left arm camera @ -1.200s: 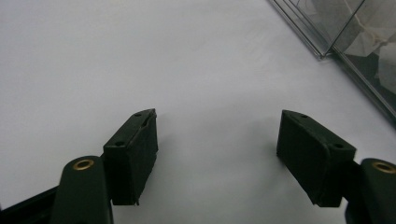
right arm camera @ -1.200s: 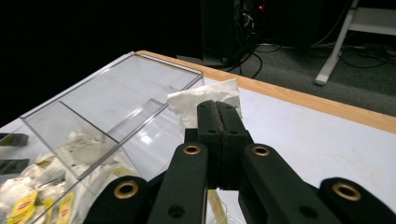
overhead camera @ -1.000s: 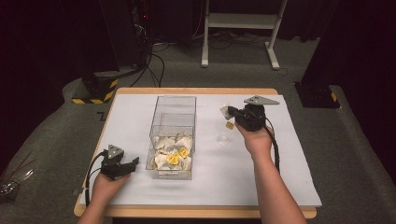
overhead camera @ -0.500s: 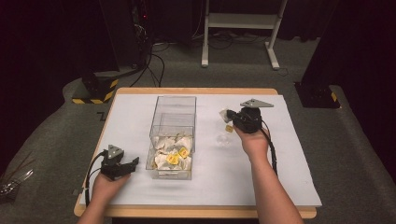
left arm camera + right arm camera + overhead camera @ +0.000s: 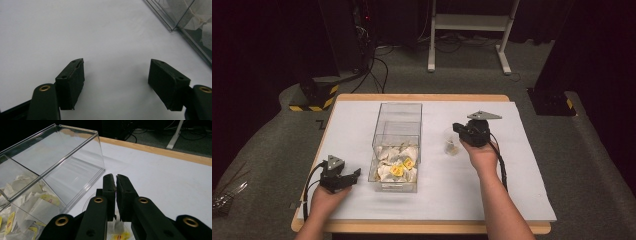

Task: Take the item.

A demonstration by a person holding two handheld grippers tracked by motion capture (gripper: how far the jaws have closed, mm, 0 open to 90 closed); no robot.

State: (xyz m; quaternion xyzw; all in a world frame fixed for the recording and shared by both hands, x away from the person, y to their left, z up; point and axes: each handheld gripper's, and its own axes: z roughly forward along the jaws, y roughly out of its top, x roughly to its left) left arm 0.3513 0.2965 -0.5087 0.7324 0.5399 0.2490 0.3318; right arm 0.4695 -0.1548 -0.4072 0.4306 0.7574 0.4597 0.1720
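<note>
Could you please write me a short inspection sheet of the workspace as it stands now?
Surface: table under a white sheet.
Things: clear box, tea bags in its near compartment, far one empty; clear cup with a tea bag.
Clutter: nothing seen.
Grippers: left gripper open over bare sheet; right gripper over the cup, jaws closed on a tea bag string.
Cables: one trails from each gripper.
Surroundings: dark floor, white frame.

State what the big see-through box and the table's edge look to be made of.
Box: clear, glossy rigid plastic, probably acrylic; the tea bags inside show through its walls, and its edges catch light. Table edge: light wood or wood-look laminate, judging by its tan, matte strip around the white surface.
</note>
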